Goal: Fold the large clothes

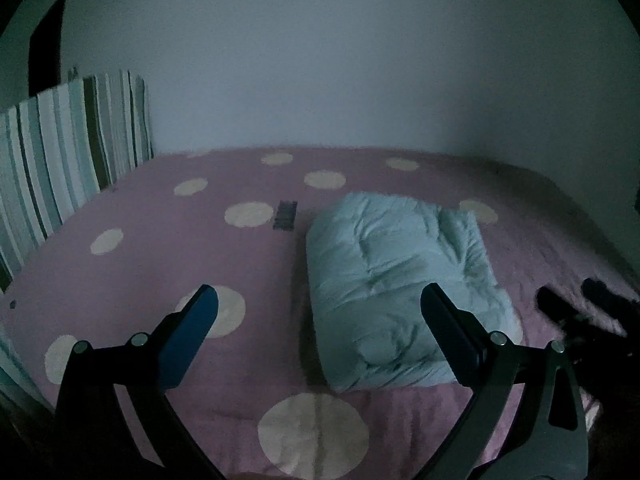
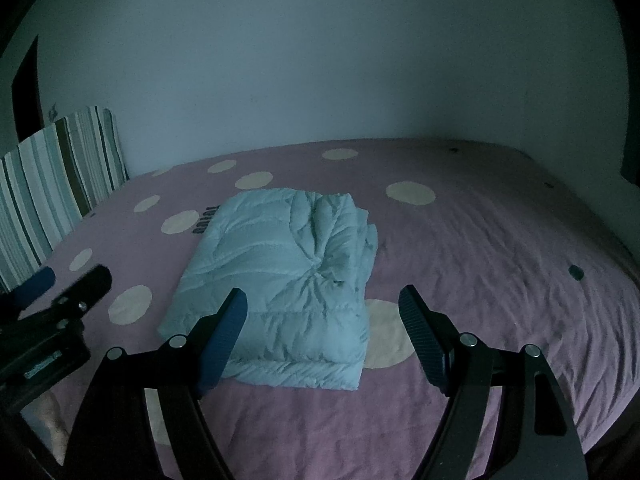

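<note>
A: Item one — the pale blue quilted puffer jacket. Where did it lie?

B: On the pink bedspread with cream polka dots, near the middle of the bed, folded into a compact rectangular bundle. Nothing gripped it.

A: Condition of the bundle?

B: Puffy, stitched in horizontal channels. The right wrist view showed creases gathering to a pucker on its top face and layered edges stacked along the right side. The left wrist view showed the same jacket as a rounded, cushion-like block.

A: What did only one view carry?

B: The left view showed a small dark rectangular label in full on the bedspread, just left of the jacket; in the right view the jacket half covered it. Only the right view showed a small dark round spot on the bedspread, well to the right.

A: Grippers?

B: Left gripper — jaws wide apart, empty, held above the near edge of the bed. Right gripper — likewise spread, empty, its fingers framing the jacket's near end without touching.

A: Surroundings?

B: Striped upholstered headboard at left, plain pale wall behind.
</note>
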